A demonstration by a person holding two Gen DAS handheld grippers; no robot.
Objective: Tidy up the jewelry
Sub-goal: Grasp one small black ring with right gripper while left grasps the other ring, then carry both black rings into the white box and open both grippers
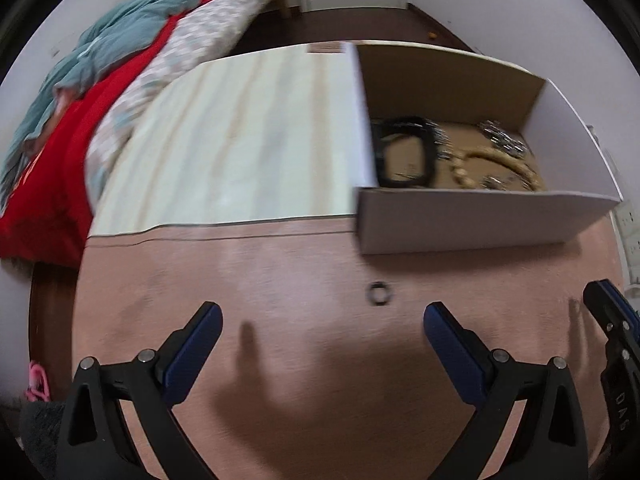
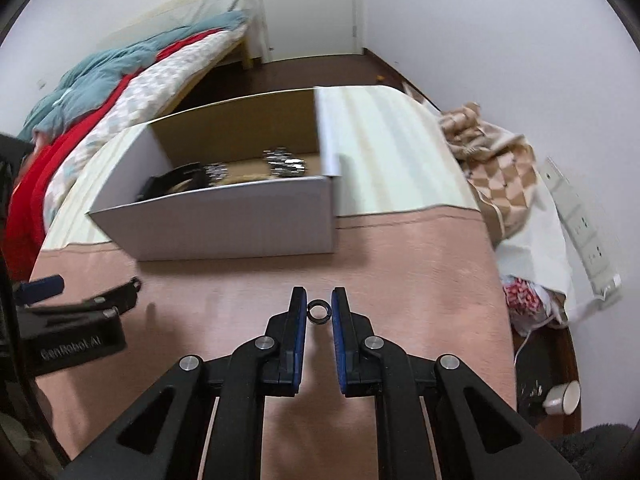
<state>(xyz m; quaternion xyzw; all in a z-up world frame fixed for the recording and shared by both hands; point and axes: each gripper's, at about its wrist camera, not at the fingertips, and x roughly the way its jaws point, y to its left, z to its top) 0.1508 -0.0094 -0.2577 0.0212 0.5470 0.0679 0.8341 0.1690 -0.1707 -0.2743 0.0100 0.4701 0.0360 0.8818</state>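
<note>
White cardboard box (image 1: pixel 460 220) holds a black bracelet (image 1: pixel 404 156), beads and silver pieces. Right gripper (image 2: pixel 319 310) is nearly closed around the ring (image 2: pixel 319 311); left gripper (image 1: pixel 322 320) is spread wide, empty. Checked cloth (image 2: pixel 496 168) is seen only from the right wrist.

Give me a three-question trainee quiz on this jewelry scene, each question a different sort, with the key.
1. True or false: the left gripper is shut.
2. What sits between the fingertips of the right gripper? A. a necklace B. a small dark ring C. a bracelet
3. Fill in: the silver jewelry lies inside the open ____.

Key: 1 false, its fingers stand wide apart. 2 B, the pads press on it from both sides. 3 cardboard box.
</note>
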